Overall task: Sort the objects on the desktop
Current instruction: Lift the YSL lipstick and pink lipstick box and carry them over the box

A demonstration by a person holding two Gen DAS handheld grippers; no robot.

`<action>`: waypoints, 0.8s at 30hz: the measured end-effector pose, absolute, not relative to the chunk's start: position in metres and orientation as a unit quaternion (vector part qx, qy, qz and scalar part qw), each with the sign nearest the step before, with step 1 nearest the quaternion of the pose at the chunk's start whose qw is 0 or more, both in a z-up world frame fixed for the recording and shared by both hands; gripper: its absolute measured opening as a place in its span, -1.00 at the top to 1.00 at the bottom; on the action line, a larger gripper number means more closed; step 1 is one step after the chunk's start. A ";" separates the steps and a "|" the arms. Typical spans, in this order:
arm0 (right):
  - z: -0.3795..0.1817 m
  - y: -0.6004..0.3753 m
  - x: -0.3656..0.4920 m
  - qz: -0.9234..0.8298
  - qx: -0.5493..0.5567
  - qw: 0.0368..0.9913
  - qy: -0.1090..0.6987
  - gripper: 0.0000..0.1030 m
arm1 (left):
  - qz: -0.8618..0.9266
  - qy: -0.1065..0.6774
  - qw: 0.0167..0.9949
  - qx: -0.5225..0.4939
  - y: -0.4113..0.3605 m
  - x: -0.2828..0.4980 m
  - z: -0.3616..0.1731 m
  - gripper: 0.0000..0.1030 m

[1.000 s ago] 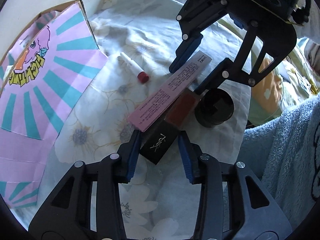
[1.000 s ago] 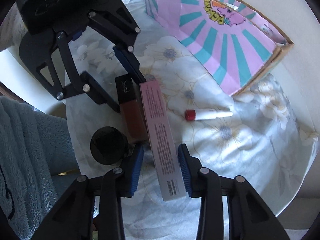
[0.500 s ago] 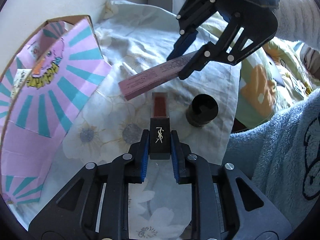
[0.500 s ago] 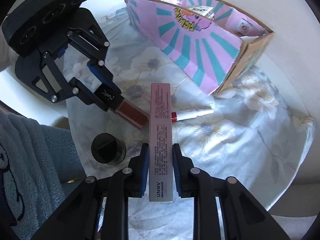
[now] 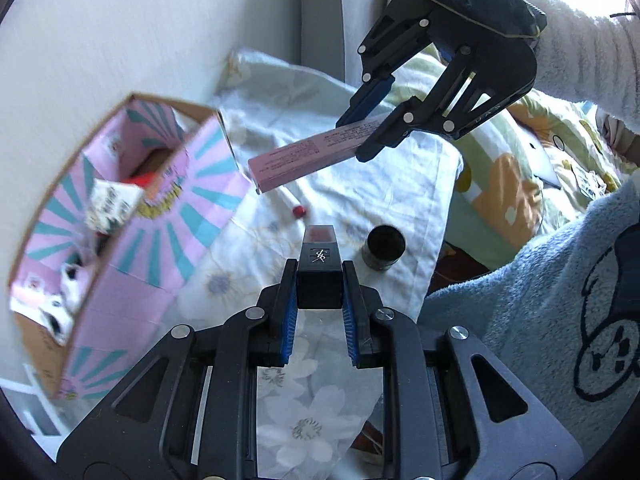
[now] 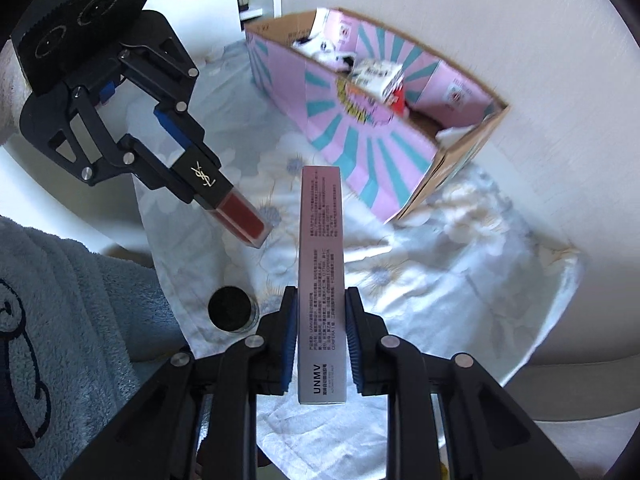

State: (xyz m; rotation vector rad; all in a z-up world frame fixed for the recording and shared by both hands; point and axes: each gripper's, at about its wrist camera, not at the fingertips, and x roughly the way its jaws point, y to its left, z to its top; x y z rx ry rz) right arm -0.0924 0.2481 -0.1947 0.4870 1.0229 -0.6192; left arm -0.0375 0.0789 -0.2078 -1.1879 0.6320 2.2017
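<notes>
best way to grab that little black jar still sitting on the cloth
Take the black jar from above, jaws straddling its round side wall just under the top. It stands upright on the floral cloth, apart from the red-capped tube, so any approach angle around it works. Both grippers are full now, so one must unload first.

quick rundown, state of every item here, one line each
left gripper: shut on the lip gloss
lip gloss: held off the cloth, cap on
right gripper: shut on the pink carton
pink carton: held in the air, pointing toward the box
box: open on top, items already inside
black jar: upright on the cloth, lid on
red-capped tube: lying on the cloth, capped
</notes>
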 end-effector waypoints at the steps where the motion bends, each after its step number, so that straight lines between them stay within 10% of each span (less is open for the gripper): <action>1: -0.188 0.249 -0.088 -0.290 0.229 0.799 0.474 0.59 | 0.821 0.238 0.277 -0.439 0.079 -0.036 -0.201 0.66; 24: -0.114 0.150 -0.044 -0.326 0.218 0.799 0.456 0.59 | 0.871 0.227 0.215 -0.380 -0.015 -0.101 -0.089 0.66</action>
